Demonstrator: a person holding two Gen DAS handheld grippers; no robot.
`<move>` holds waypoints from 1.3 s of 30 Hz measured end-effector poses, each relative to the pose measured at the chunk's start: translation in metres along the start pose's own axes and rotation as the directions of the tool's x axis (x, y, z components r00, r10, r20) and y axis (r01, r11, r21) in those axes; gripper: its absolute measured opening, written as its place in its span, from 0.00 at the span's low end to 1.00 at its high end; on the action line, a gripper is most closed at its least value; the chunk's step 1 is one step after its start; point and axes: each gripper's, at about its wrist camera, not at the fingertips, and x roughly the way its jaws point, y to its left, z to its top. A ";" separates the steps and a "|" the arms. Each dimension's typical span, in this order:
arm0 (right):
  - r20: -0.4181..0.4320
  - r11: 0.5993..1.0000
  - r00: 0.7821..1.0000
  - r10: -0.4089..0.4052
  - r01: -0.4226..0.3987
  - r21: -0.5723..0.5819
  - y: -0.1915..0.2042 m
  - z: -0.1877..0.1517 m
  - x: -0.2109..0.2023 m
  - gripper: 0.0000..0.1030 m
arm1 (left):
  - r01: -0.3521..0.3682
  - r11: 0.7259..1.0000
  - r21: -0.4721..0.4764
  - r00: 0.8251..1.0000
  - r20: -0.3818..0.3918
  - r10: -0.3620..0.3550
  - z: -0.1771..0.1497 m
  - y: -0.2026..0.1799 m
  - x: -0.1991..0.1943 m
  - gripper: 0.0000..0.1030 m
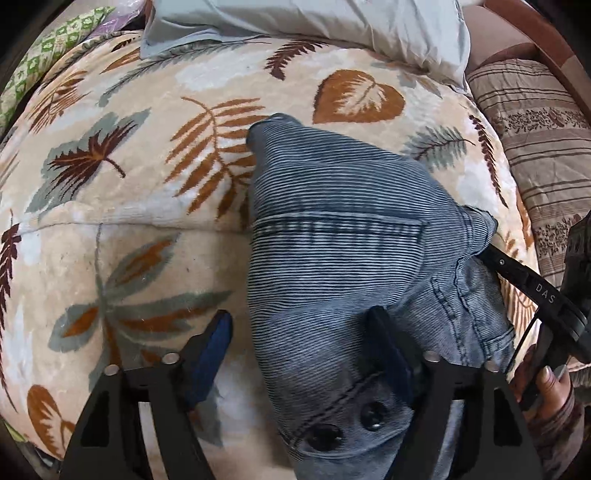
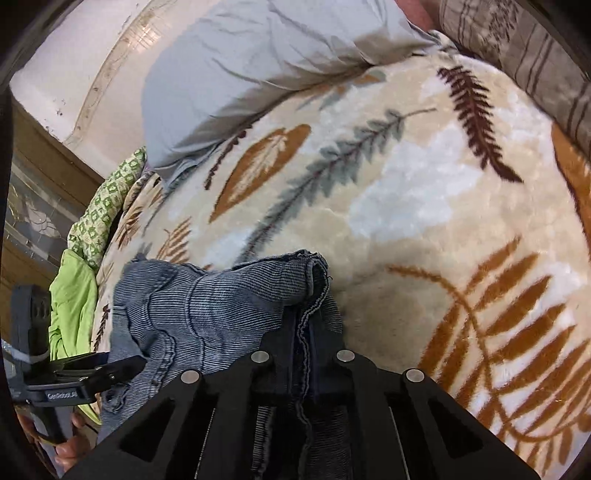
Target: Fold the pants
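Observation:
Blue-grey ribbed denim pants lie bunched and partly folded on a leaf-patterned blanket. My left gripper is open, its fingers spread across the pants' waistband end with two dark buttons; the right finger rests on the fabric, the left one over bare blanket. My right gripper is shut on a hemmed edge of the pants, with the fabric pinched between the fingers. The right gripper also shows in the left wrist view, gripping the pants' right side. The left gripper shows in the right wrist view.
A pale grey pillow lies at the blanket's far edge. A striped brown pillow lies to the right. A green patterned cloth and a lime-green cloth lie at the left edge, beside wooden furniture.

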 end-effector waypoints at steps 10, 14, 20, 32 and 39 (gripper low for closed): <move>0.006 0.965 0.981 0.195 -0.193 0.176 -0.008 -0.014 -0.039 0.50 | 0.152 0.988 -0.037 0.988 -0.022 -0.152 -0.020 0.012 -0.037 0.57; -0.039 0.961 0.976 0.215 -0.204 0.184 -0.008 -0.039 -0.039 0.49 | 0.200 0.976 -0.086 0.977 -0.052 -0.205 -0.044 0.020 -0.028 0.59; -0.071 0.990 0.988 0.139 -0.137 0.029 0.018 -0.045 -0.048 0.11 | 0.187 0.979 -0.084 0.980 -0.051 -0.192 -0.050 0.022 -0.035 0.56; -0.062 0.996 0.998 0.003 -0.009 -0.090 0.012 -0.064 -0.039 0.11 | 0.067 0.998 0.013 0.998 0.017 -0.067 -0.076 0.001 -0.017 0.77; 0.078 0.998 0.996 0.044 -0.047 0.044 0.004 -0.043 -0.079 0.29 | 0.141 0.990 0.000 0.989 0.047 -0.141 -0.057 0.016 -0.061 0.52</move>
